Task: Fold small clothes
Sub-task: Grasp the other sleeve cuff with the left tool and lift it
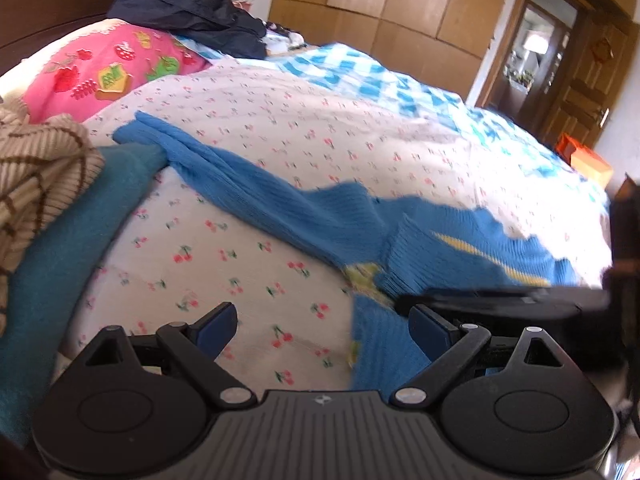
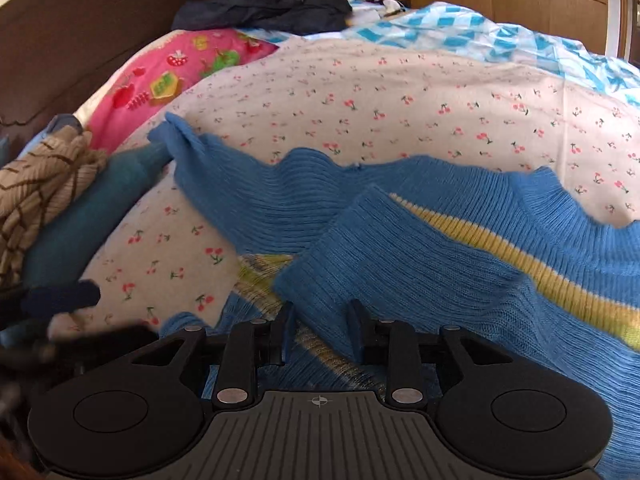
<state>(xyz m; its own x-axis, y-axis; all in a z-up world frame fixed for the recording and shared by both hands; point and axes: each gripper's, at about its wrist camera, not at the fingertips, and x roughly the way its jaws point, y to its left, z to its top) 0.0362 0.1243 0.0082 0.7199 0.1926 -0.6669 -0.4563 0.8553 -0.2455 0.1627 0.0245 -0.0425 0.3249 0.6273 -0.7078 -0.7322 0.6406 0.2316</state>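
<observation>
Sweater (image 2: 420,240), blue knit with yellow stripe, lies spread on bed (image 2: 400,92), one sleeve trailing toward headboard side. Right claw (image 2: 320,332) clamped on folded knit edge; thin bite could slip, fold collapses. Left claw (image 1: 320,328) apart, empty; nothing pins sweater, may drag and bunch.

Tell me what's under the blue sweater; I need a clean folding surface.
The blue sweater lies on a cherry-print sheet. Whatever sits directly beneath the knit is covered.
</observation>
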